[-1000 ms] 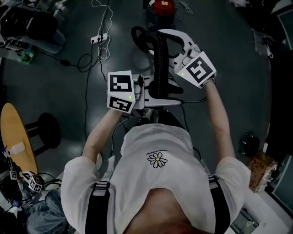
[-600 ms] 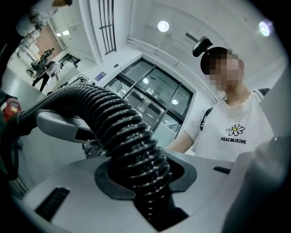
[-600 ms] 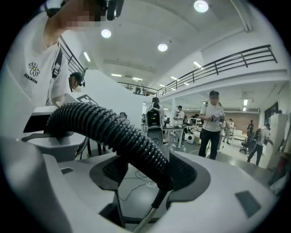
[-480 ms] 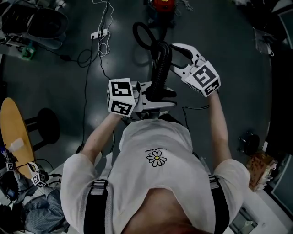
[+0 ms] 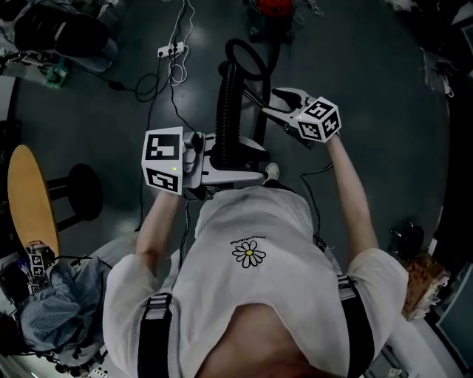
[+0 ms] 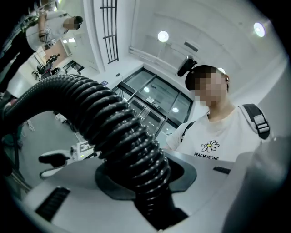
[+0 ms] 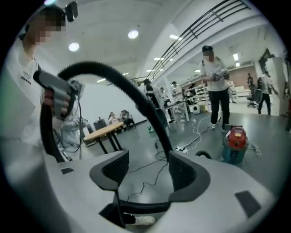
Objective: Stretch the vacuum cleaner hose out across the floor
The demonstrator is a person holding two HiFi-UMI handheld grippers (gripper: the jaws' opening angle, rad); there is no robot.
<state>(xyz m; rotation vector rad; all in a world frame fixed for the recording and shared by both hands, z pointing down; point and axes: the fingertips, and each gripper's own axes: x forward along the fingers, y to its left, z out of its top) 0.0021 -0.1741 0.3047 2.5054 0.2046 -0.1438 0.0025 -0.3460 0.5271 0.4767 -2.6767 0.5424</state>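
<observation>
The black ribbed vacuum hose [image 5: 229, 103] rises from my left gripper [image 5: 230, 164] and loops on the floor toward the red vacuum cleaner [image 5: 270, 7]. In the left gripper view the hose [image 6: 118, 132] sits clamped between the pads of the left gripper [image 6: 145, 191], whose jaws have just tightened a little on it. My right gripper [image 5: 275, 103] hangs to the right of the hose, apart from it. Its jaws have just been opening and now stand wide. In the right gripper view nothing lies between the pads of the right gripper [image 7: 148, 170]; the hose [image 7: 136, 93] arcs beyond them.
A power strip [image 5: 171, 52] with white and black cables lies on the dark floor at the far left. A black stool [image 5: 77, 196] and a round wooden table [image 5: 29, 207] stand at the left. The vacuum cleaner [image 7: 236, 141] and a standing person [image 7: 213, 77] show in the right gripper view.
My right gripper has let go of the hose, opened wide, rolled and sunk to the hose's right. The left gripper has shifted left with the hose still in it.
</observation>
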